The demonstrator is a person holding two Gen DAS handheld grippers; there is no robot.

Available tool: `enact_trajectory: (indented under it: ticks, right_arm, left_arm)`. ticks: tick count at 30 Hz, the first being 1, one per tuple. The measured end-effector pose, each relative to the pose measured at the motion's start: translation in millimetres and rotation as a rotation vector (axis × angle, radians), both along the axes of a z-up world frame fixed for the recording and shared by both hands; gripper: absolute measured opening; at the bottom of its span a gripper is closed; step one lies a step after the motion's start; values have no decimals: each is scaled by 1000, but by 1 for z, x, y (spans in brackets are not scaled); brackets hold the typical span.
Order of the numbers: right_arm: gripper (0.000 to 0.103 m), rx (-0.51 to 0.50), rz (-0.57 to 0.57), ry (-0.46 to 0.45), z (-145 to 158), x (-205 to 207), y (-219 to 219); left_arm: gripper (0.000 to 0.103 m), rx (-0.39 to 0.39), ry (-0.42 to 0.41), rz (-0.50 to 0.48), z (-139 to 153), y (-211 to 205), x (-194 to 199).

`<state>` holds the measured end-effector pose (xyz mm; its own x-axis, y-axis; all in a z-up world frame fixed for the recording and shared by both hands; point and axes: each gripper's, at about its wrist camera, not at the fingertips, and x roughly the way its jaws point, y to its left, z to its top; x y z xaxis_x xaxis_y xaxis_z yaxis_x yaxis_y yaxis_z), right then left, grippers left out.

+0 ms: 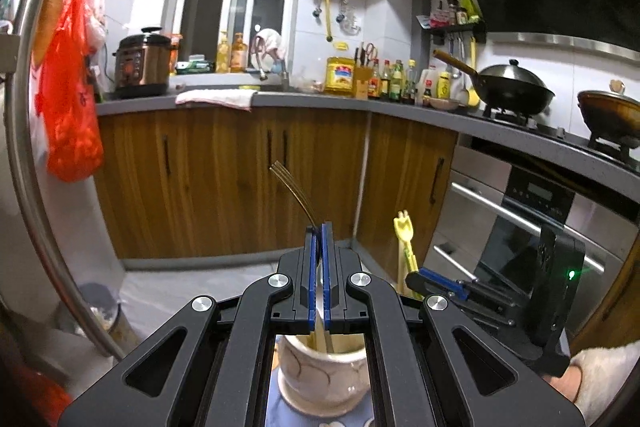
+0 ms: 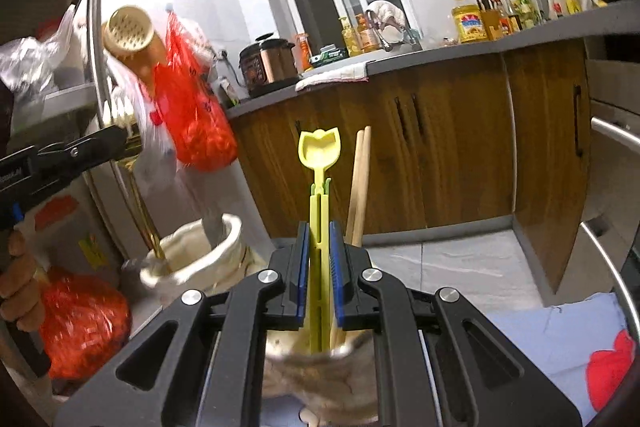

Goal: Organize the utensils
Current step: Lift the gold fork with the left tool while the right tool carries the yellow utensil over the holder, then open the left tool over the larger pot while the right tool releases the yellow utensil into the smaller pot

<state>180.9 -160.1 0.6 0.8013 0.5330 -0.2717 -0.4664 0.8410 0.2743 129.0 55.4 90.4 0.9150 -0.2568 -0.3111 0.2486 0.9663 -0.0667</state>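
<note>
We've got the left gripper (image 1: 319, 227) clamped tight on a gold fork (image 1: 294, 193), tines sticking up past the fingertips and the handle running down into the white ceramic cup (image 1: 320, 383) right below. Over on the other side, the right gripper (image 2: 319, 227) is pinching a yellow plastic spoon (image 2: 320, 163) upright over its own cup (image 2: 320, 371), with a pair of wooden chopsticks (image 2: 360, 183) standing just beside it.

You've got the fork (image 1: 294, 193) above the left cup (image 1: 324, 379), spoon (image 2: 319, 187) left of the chopsticks (image 2: 359, 183) in the right cup (image 2: 320, 383).
</note>
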Motion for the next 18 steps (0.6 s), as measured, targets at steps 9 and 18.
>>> enact_trajectory:
  ticks: [9, 18]
  right_arm:
    - [10, -85, -52, 91, -7, -12, 1]
    - [10, -154, -66, 80, -7, -16, 10]
  left_arm:
    - [3, 16, 67, -26, -18, -1, 3]
    - [3, 31, 67, -29, -24, -4, 5]
